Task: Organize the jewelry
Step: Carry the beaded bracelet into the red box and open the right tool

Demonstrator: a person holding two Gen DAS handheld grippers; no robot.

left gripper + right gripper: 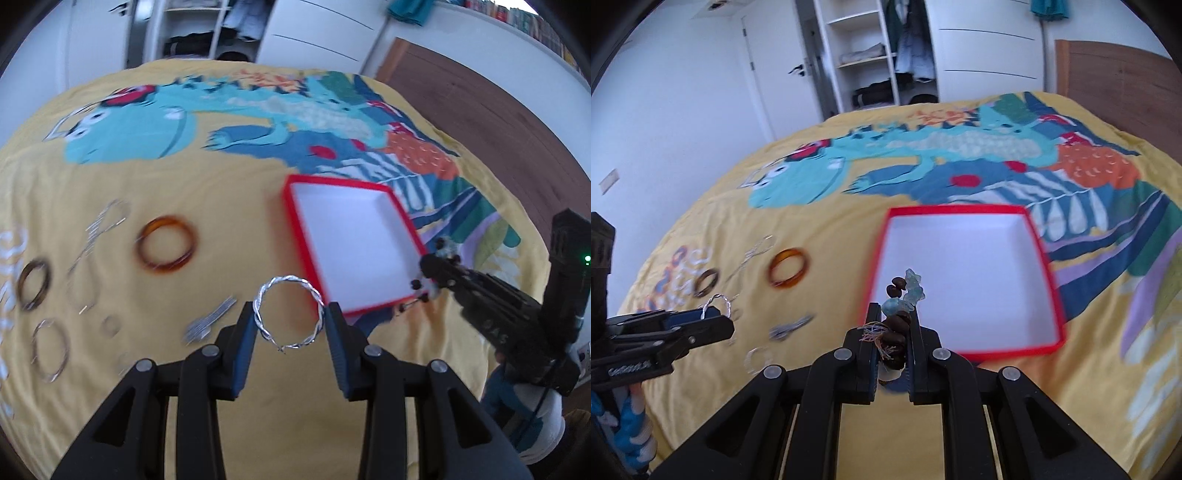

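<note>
A home bedroom: a bed (849, 184) under a yellow cartoon-dinosaur cover fills the near scene, a wooden headboard (1119, 74) stands at far right, and an open wardrobe (871, 55) with folded clothes stands beside a white door (775, 66).

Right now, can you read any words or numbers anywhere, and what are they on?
No text reads clearly.
Raised letters on the left claw, which holds the silver bangle: too blurred.
Letters, maybe "GAS", on the right claw, which holds the bead bracelet: blurred.
Big printed letters on the bedspread: unreadable.
Book spines: too small.
</note>
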